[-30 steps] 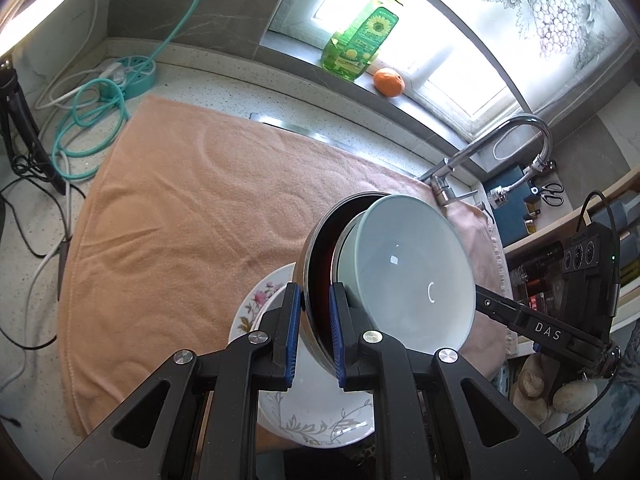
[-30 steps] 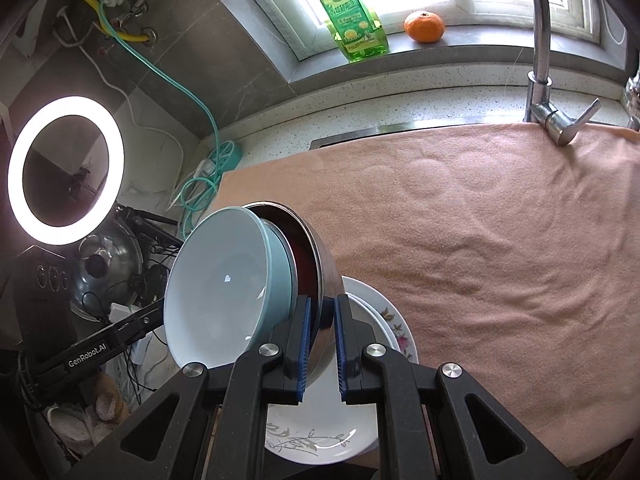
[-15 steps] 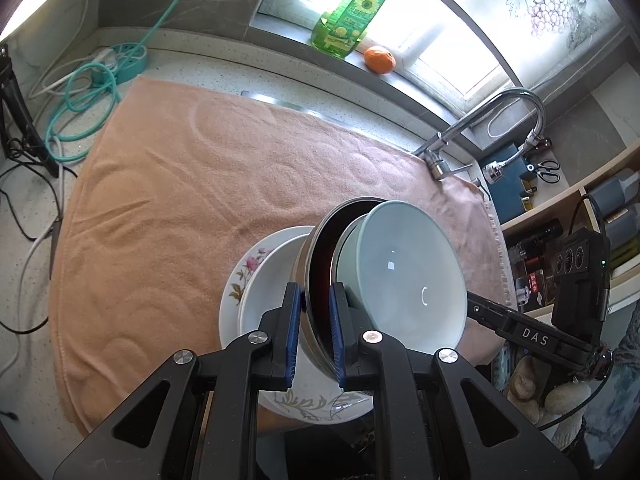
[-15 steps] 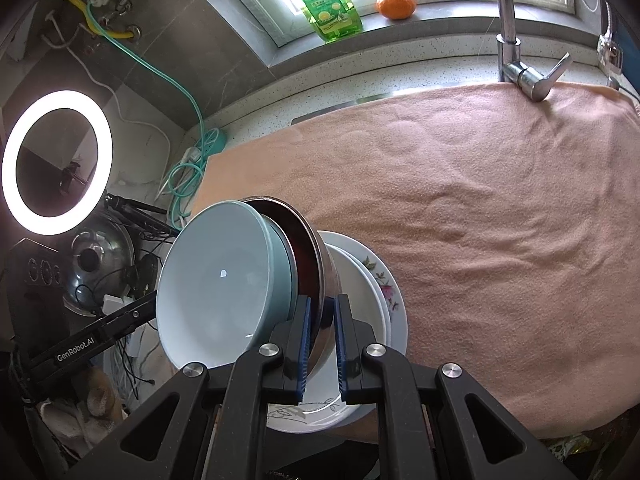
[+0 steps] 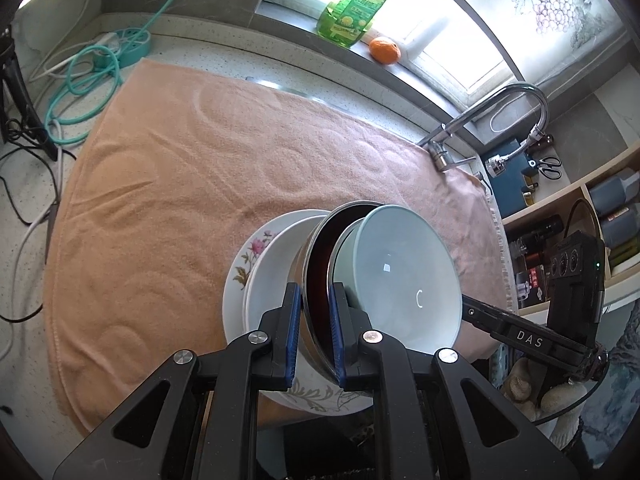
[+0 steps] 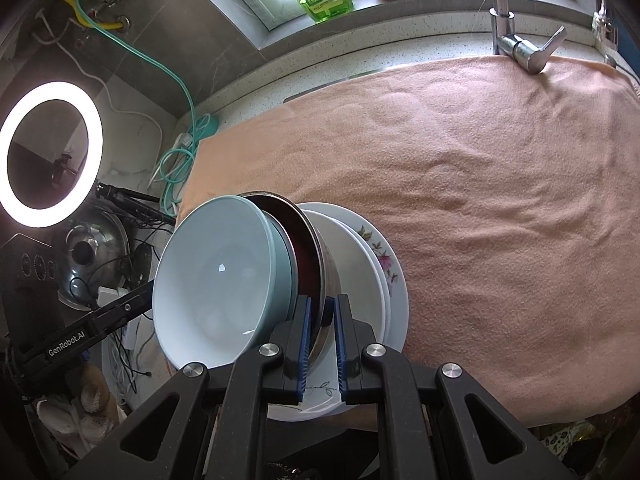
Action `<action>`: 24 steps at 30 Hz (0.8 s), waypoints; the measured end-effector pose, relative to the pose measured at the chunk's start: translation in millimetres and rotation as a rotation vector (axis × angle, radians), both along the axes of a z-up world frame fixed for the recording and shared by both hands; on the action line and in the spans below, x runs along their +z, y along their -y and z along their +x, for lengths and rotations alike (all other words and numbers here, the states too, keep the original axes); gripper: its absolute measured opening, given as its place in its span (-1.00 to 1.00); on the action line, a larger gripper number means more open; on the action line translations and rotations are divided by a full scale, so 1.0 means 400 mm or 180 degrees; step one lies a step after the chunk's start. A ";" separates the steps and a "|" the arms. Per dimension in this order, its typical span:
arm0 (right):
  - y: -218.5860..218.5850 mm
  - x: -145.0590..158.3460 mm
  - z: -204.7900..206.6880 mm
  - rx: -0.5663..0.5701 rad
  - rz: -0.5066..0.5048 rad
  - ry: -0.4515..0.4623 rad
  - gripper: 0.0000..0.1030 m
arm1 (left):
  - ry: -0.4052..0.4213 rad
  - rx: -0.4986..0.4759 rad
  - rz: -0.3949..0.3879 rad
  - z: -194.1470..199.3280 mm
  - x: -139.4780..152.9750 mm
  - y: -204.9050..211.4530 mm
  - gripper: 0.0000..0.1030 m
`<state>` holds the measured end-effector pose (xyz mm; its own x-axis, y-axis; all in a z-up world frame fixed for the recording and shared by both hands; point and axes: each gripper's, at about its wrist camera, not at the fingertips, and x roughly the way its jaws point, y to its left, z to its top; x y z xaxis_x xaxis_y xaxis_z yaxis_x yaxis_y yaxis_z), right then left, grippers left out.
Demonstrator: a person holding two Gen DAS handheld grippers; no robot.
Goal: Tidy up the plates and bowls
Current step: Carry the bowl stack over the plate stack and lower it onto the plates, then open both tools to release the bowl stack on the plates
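The left gripper (image 5: 314, 334) pinches the rim of the steel bowl (image 5: 320, 264), one blue pad inside and one outside. The right gripper (image 6: 322, 338) pinches the same steel bowl (image 6: 324, 268) on its other side in the same way. A pale blue bowl (image 5: 400, 276) sits nested inside the steel one, and both are tipped up on edge. In the left view they fill the lower middle of the frame. In the right view the blue bowl (image 6: 218, 276) is at lower left.

Under the bowls lie two plates on the towel (image 5: 200, 184). The top one is a plain white plate (image 5: 272, 280). The bottom one is a flower plate (image 5: 250, 256) with pink blooms on its rim.

One second ago, in the left view, only a small piece of the plates peeked out beside the bowls. Now much more of both plates shows, from the middle down to the lower middle of the frame. The whole counter also looks farther off than before, so more towel shows around the plates. The bowls keep the same tilt and the same place between the pads.

At the top of the frame a green bottle (image 5: 356, 8) and an orange (image 5: 384, 50) sit on the sill. The tap (image 5: 492, 112) is at the upper right.
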<state>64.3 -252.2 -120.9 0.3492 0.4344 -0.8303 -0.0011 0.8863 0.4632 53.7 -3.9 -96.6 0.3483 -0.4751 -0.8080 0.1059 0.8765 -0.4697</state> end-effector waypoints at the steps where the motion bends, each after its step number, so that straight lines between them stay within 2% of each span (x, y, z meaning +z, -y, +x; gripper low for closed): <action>1: 0.001 0.000 0.000 -0.0005 0.0002 0.0000 -0.79 | -0.0013 0.0000 -0.0004 0.000 -0.002 0.000 -0.76; 24: -0.010 -0.011 0.011 0.0004 -0.0137 0.0018 -0.78 | -0.0015 -0.0043 -0.0147 -0.003 -0.011 -0.020 -0.76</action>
<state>68.7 -248.4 -125.3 0.3534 0.3986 -0.8463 -0.0046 0.9054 0.4245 52.5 4.1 -101.1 0.3378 -0.5165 -0.7869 0.1153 0.8524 -0.5100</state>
